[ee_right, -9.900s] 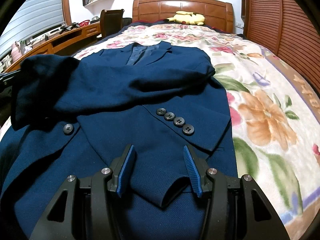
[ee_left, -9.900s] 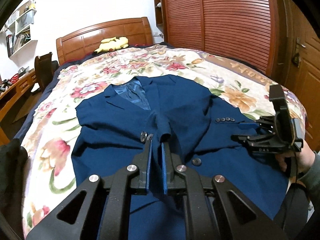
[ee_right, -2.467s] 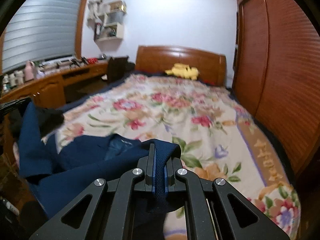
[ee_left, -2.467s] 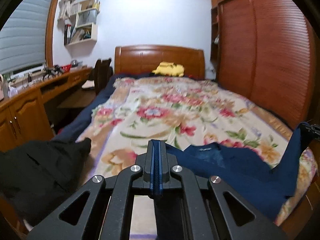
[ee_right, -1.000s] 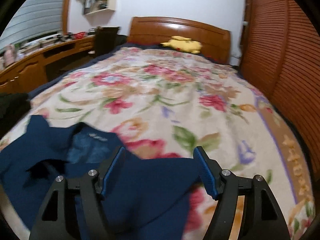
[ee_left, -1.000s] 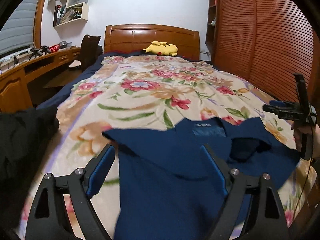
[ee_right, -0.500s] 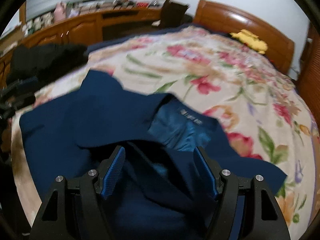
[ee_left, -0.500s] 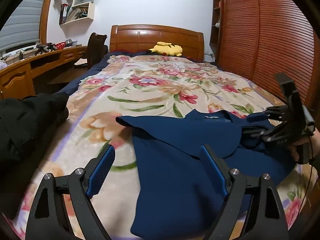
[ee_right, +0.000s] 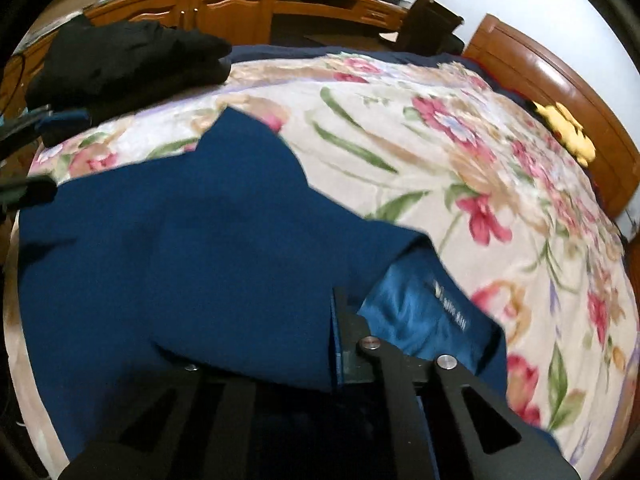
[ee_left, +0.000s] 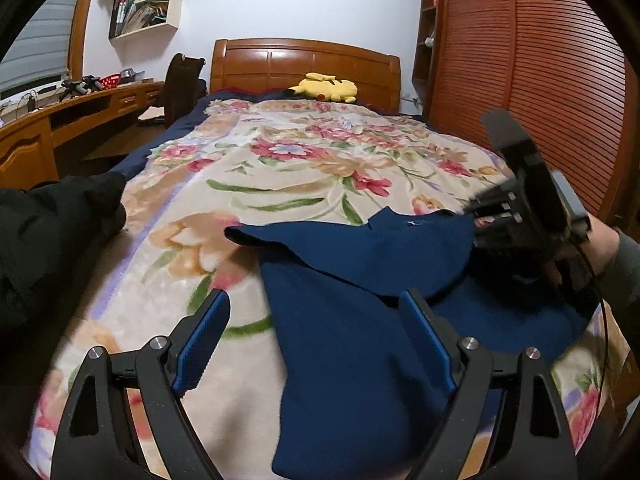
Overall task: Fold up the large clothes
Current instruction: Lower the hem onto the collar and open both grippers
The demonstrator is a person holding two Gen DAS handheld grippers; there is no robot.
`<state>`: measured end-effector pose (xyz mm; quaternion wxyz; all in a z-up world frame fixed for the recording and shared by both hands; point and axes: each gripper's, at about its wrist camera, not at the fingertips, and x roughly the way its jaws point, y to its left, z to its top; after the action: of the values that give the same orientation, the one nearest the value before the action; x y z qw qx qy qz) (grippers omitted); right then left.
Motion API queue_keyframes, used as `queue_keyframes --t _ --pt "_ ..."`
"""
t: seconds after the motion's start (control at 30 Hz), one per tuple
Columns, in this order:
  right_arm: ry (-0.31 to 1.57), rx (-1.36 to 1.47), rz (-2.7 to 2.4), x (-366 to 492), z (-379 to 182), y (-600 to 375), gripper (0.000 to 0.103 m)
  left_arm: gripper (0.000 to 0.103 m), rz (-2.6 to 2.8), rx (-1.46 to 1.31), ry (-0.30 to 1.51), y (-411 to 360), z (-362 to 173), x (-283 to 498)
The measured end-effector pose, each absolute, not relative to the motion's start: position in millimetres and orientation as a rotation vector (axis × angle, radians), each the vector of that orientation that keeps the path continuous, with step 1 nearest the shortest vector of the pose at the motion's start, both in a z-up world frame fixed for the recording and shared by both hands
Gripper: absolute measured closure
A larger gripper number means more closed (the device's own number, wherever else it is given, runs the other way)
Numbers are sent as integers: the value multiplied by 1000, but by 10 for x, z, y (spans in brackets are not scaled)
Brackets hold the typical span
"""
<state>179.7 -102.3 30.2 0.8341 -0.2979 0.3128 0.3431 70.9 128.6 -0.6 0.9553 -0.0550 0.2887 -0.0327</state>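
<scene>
text: none readable | jacket neck label: white print, too blurred

Your jacket lies on the bed near its foot edge. A dark garment sits at the bed's left edge, a plush toy by the headboard.

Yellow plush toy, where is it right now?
The yellow plush toy lies at the head of the bed against the wooden headboard, top centre in the left wrist view; in the right wrist view it sits at the far right edge.
</scene>
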Motion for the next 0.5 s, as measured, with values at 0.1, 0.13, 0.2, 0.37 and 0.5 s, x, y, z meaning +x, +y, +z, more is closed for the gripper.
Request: queue_keyframes --t 0.1,0.13,0.2,0.37,0.5 --pt "638 -573 681 1987 433 -1023 98 16 -77 -107 593 1244 -20 724" --pt "629 -540 667 2064 484 -1047 98 16 -79 -104 595 1229 -26 726" --pt "616 -504 616 2211 536 -1066 98 16 -85 -101 599 1205 -35 733" --pt "639 -367 438 2634 530 -1116 89 16 -99 -86 604 1135 -43 733" --pt "625 -321 398 2677 527 -1063 46 16 -110 -85 599 1100 -24 724"
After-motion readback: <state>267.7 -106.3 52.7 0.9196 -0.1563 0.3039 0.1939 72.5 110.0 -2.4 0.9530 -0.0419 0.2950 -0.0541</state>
